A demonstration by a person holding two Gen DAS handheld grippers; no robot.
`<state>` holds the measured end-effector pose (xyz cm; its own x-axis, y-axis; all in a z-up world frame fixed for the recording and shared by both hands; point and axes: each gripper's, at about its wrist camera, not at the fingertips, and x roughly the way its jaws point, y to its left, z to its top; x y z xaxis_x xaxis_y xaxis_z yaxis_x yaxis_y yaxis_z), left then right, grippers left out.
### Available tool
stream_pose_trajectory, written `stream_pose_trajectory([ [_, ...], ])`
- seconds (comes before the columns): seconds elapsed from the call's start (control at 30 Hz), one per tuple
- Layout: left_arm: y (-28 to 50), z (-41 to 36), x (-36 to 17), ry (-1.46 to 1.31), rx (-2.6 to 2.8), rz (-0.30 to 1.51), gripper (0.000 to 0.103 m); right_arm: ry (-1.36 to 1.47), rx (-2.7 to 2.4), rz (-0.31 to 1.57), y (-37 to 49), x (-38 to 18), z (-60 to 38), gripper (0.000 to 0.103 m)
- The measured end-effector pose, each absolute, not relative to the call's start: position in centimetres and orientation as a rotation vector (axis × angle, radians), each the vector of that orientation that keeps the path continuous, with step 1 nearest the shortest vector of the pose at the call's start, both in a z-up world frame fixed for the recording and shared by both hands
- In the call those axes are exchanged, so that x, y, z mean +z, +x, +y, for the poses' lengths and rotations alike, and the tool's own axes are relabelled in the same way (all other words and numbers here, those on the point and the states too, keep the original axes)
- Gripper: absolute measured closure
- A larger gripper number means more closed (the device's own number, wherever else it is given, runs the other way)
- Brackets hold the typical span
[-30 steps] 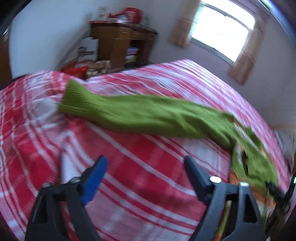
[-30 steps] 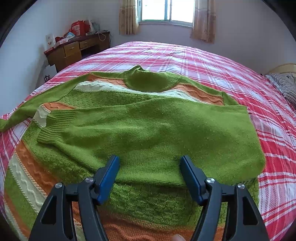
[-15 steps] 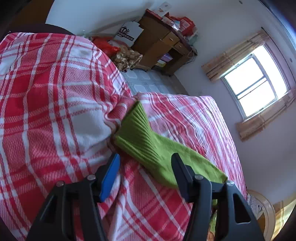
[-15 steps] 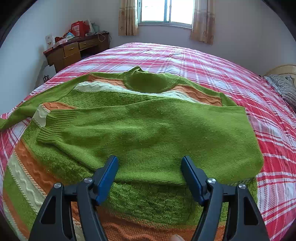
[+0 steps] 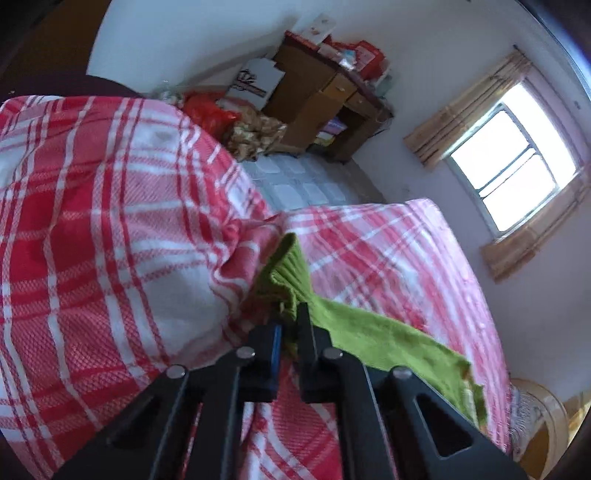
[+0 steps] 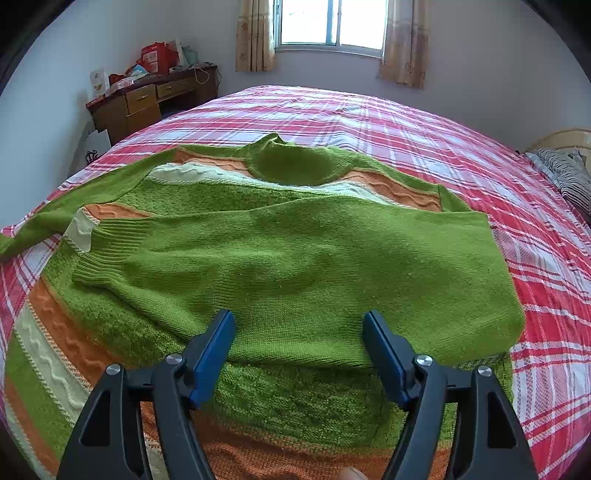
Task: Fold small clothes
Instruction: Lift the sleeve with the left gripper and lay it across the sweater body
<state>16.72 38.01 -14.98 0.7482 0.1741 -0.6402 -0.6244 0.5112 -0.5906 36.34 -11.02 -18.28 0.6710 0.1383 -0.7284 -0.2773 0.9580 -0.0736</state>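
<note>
From the left wrist camera, the left gripper (image 5: 289,321) is pinching the ribbed cuff (image 5: 286,271) of the green sleeve (image 5: 384,341), its jaws drawn tight together with knit bunching between them. The cuff is puckering up off the red-and-white plaid bedspread (image 5: 110,236), right at a fold where the cover is dropping over the bed's edge. The rest of the sleeve is trailing away from the cuff across the bed toward the lower right. Beyond the cuff, a wooden desk (image 5: 325,110) is standing against the far wall with red boxes piled on top, a red plastic bag (image 5: 207,110) and a white paper bag (image 5: 258,79) sitting on the floor next to it. A curtained window (image 5: 517,166) is glowing to the desk's right.

From the right wrist camera, the right gripper (image 6: 299,354) is hovering with its jaws spread wide, holding nothing, just above the knitted sweater (image 6: 288,266). The sweater is lying flat on the plaid bedspread (image 6: 406,122), green with orange and cream wavy bands, its collar (image 6: 295,166) pointing toward the window (image 6: 328,22). One sleeve (image 6: 303,266) is lying folded across the sweater's chest, cuff at the left; the other sleeve (image 6: 55,214) is stretching out from the sweater's left shoulder toward the bed's edge. A wooden desk (image 6: 147,103) is sitting beyond the sweater's left, and a striped pillow (image 6: 565,173) is lying off to its right.
</note>
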Motion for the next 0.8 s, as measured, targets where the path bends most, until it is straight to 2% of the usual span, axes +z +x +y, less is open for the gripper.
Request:
stream_pose_trajectory([
  [0.8, 19.1, 31.6, -3.5, -0.735, 0.225, 0.418, 0.098, -0.167, 0.235, 0.805, 36.6, -18.5, -11.3, 0.027],
])
